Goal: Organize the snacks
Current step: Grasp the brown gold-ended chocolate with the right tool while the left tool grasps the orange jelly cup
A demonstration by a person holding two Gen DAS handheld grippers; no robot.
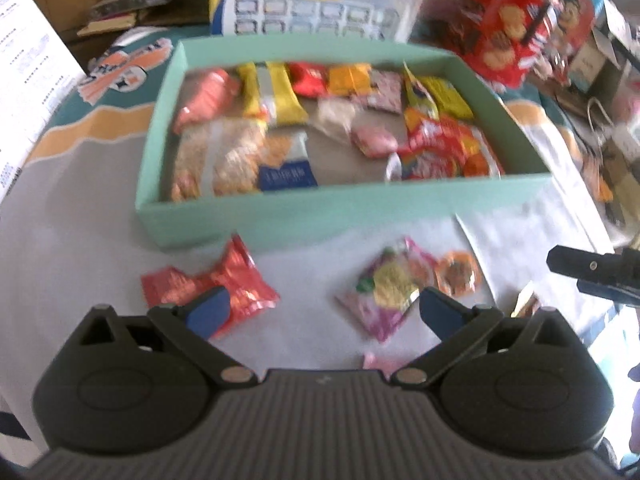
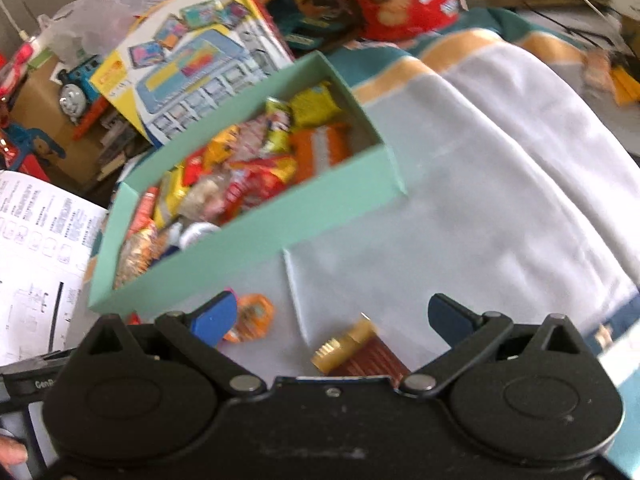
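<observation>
Most snacks are already lying in the green box (image 1: 344, 216). A red packet (image 1: 240, 280), pink packet (image 1: 384, 296) and brown-gold packet (image 2: 360, 354) are waiting at six o'clock of it. Left hand-held gripper (image 1: 322, 314) and right hand-held gripper (image 2: 332, 318) are both hovering spread apart, empty.

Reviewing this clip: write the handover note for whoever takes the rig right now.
Left tool: open, holding nothing, above the loose snacks.
Right tool: open, holding nothing, over the brown-and-gold packet.
Green box: already holds many snacks.
Left on the cloth in front of the box: red packet, pink-yellow packet, orange packet, the brown-and-gold one, and a pink bit partly hidden by the left tool.
</observation>
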